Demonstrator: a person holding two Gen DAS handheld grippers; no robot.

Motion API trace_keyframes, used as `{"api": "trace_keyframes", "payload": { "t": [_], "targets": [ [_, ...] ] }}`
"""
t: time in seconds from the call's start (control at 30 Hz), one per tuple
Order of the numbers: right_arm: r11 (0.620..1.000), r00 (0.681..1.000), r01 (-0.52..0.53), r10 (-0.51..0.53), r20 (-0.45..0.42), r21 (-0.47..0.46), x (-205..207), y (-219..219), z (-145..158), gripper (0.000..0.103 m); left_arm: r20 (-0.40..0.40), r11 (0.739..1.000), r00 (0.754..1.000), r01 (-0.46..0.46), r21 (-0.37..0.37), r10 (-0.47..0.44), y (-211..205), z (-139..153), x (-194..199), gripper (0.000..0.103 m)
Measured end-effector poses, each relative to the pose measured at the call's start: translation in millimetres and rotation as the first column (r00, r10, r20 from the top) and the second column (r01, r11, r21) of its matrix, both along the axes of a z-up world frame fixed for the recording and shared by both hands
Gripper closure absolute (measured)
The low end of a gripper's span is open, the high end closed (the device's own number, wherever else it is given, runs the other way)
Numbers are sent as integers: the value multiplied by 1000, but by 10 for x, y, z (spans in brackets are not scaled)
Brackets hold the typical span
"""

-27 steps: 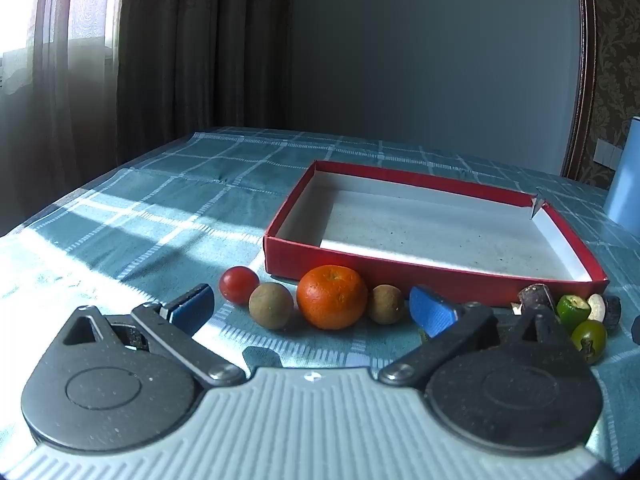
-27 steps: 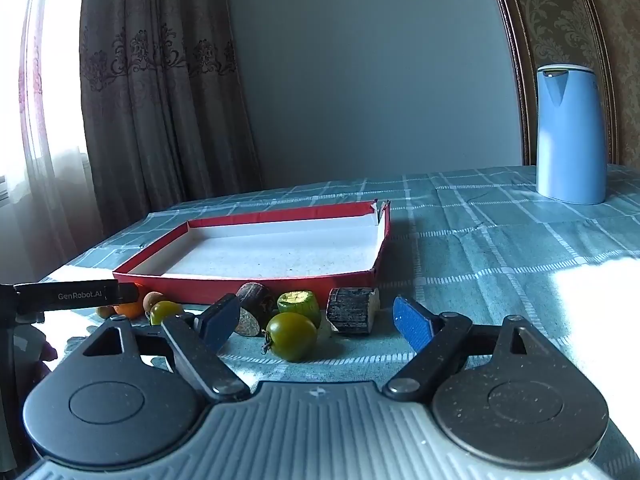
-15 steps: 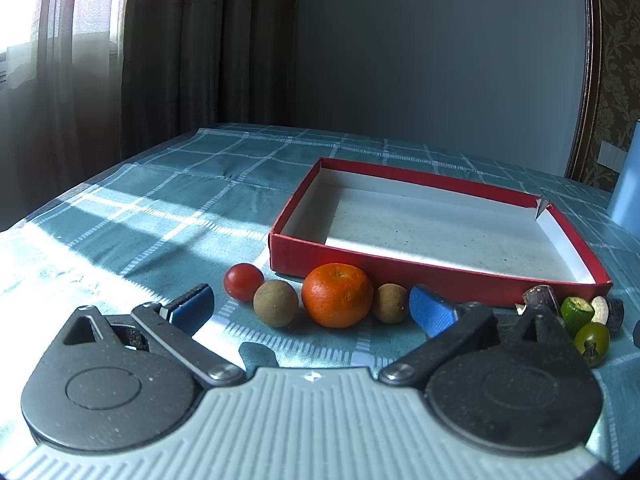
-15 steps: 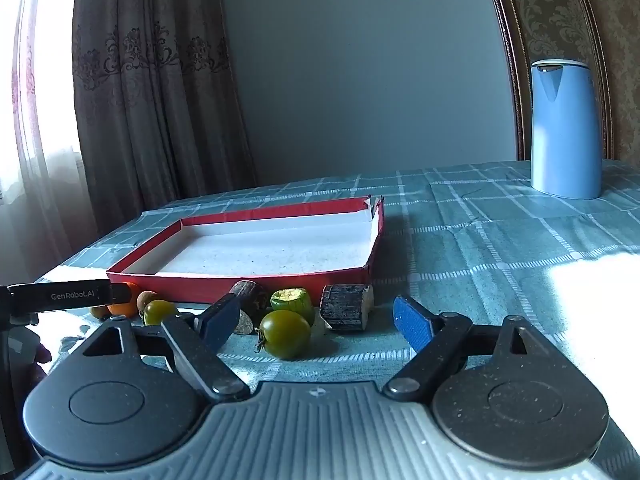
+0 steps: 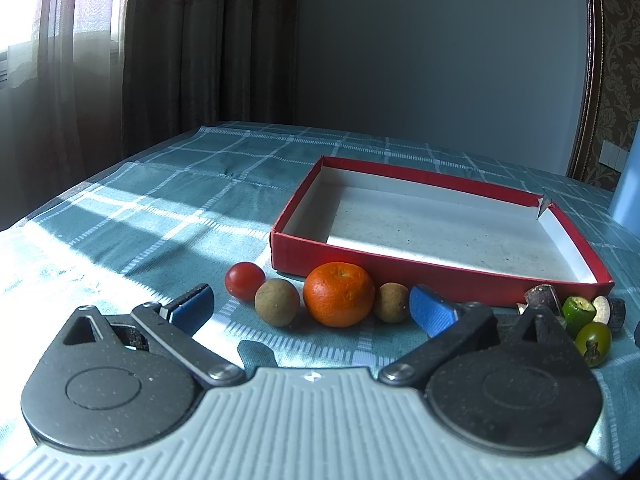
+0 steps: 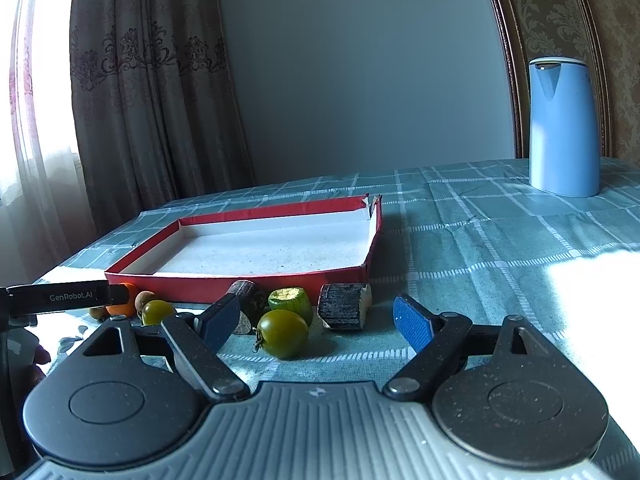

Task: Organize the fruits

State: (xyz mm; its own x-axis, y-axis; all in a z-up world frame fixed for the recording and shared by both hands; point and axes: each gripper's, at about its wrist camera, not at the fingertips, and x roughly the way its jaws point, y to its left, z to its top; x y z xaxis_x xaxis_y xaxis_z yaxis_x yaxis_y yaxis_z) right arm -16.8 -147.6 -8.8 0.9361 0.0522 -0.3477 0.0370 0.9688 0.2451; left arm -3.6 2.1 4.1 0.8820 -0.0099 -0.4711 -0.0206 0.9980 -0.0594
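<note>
Kettle [image 5: 628,184] cropped at frame edge

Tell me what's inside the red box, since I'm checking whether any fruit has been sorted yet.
Nothing: the red box shows only its bare, speckled white floor. Its near wall hides a thin strip of floor in both views. The orange sits outside, in front.

"GenRobot.AI" in white on black bar [image 6: 66,297] at left edge, right-wrist view.
</note>
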Motion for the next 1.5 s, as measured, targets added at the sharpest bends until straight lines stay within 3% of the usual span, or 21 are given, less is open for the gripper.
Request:
{"api": "trace_keyframes", "payload": {
  "t": [0.77, 1.3, 1.5],
  "targets": [
    [999, 1000, -1, 2, -19, 49, 97, -23, -11, 18, -13, 1000, 1000, -2, 0, 2, 1, -11, 15, 0],
    [999, 996, 28, -26, -83, 19, 206, -104, 8, 9, -13, 1000, 1000, -2, -1, 2, 1, -11, 15, 0],
    [998, 996, 36, -39, -75, -48, 291, -144, 70, 9, -13, 1000, 1000, -1, -1, 1, -3, -19, 16, 0]
  ]
}}
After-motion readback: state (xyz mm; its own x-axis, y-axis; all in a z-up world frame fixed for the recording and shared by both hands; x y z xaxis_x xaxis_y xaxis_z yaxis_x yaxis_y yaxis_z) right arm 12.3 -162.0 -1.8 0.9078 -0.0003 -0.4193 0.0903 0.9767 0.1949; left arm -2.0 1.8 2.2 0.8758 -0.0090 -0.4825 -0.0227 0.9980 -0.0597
